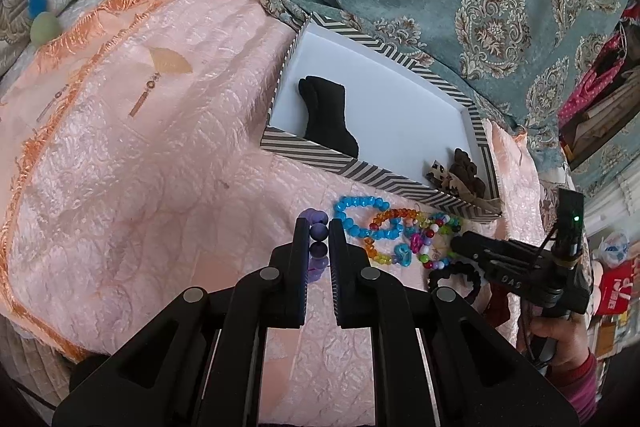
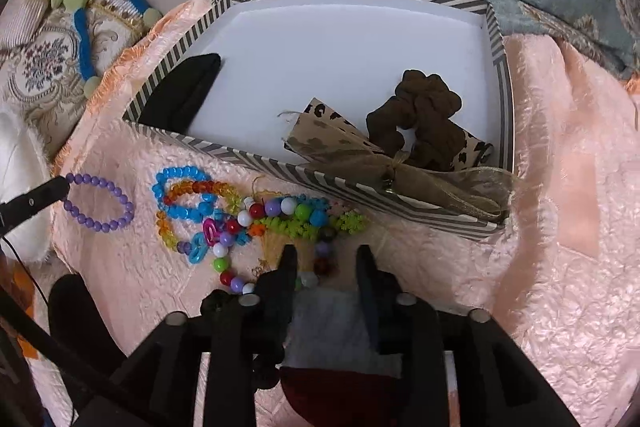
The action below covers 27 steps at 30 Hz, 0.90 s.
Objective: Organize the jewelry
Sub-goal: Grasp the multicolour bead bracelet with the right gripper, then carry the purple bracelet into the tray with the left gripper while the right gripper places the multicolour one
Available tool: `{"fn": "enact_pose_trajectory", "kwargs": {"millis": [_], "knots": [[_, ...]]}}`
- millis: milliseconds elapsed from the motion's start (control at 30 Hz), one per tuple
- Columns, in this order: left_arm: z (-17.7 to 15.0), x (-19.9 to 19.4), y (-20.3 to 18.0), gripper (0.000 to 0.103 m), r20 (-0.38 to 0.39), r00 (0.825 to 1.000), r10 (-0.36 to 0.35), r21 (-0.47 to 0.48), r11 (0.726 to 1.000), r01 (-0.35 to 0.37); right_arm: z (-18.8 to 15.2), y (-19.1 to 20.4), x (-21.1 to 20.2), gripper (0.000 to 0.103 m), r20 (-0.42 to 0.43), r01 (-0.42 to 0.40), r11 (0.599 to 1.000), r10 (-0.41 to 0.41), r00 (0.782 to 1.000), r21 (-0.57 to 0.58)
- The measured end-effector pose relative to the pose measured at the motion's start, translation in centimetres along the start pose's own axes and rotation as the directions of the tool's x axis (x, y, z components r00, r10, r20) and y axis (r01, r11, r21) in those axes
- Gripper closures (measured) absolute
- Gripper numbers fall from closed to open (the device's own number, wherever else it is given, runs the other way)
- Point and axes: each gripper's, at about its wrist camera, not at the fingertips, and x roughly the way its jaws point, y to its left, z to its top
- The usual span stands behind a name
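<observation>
Two grippers in view. Left gripper (image 1: 319, 231) pinches the purple bracelet (image 1: 318, 241) at its near end; in the right wrist view the loop (image 2: 100, 203) lies flat on the bedspread (image 1: 140, 147), long axis running away from the fingers. The box (image 1: 360, 163) lies at 1 o'clock, near. Right gripper (image 2: 326, 255) stands spread over the multicolour beads (image 2: 276, 207), nearer the box. Judgement: carry toward 1 o'clock.
</observation>
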Motion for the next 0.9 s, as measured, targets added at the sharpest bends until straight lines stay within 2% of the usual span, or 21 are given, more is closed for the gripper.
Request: {"fn": "enact_pose_trajectory", "kwargs": {"millis": [100,167,200,300,467,533,600,667,733,767,900], "knots": [[-0.1,0.0,-0.1,0.095,0.0,1.0,-0.003,-0.004,1.0,0.003,-0.3,0.4,0.8,0.074,0.006,0.019,1.0,-0.018,1.0,-0.024],[-0.2,0.1,-0.2,0.095,-0.003,1.0,-0.001,0.002,1.0,0.001,-0.6,0.8,0.7,0.083,0.042,0.033,0.998,-0.031,0.999,-0.051],[-0.3,0.1,-0.3,0.095,-0.004,1.0,0.001,0.004,1.0,-0.001,-0.7,0.7,0.5,0.09,0.05,0.021,0.998,-0.019,0.999,-0.051],[0.0,-0.2,-0.3,0.095,-0.001,1.0,-0.003,0.002,1.0,0.003,-0.9,0.6,-1.4,0.101,0.099,-0.02,0.998,0.025,0.995,-0.052],[0.9,-1.3,-0.7,0.095,0.025,1.0,-0.018,0.001,1.0,0.018,-0.6,0.7,-6.2,0.101,0.199,-0.068,0.996,0.08,0.977,-0.066],[1.1,-1.7,-1.0,0.095,0.04,0.999,-0.019,0.008,1.0,0.019,-0.2,0.6,-7.4,0.101,0.212,-0.074,0.994,0.088,0.973,-0.075],[1.2,-1.9,-1.3,0.095,0.044,0.999,-0.021,0.012,1.0,0.021,0.1,0.9,-7.3,0.101,0.197,-0.069,0.995,0.083,0.977,-0.078],[1.0,-1.8,-1.4,0.095,0.039,0.999,-0.022,0.015,1.0,0.021,0.3,1.0,-5.9,0.098,0.143,-0.059,0.996,0.069,0.987,-0.069],[0.8,-1.6,-1.5,0.095,0.032,0.999,-0.021,0.018,1.0,0.02,0.5,1.1,-3.8,0.08,0.067,-0.048,0.998,0.051,0.996,-0.051],[0.6,-1.5,-1.5,0.095,0.028,0.999,-0.021,0.018,1.0,0.02,0.5,1.1,-2.7,0.077,0.038,-0.05,0.998,0.052,0.998,-0.049],[0.4,-1.2,-1.3,0.095,0.019,1.0,-0.018,0.016,1.0,0.018,0.2,0.7,0.5,0.076,-0.05,-0.036,0.999,0.034,0.998,-0.038]]}}
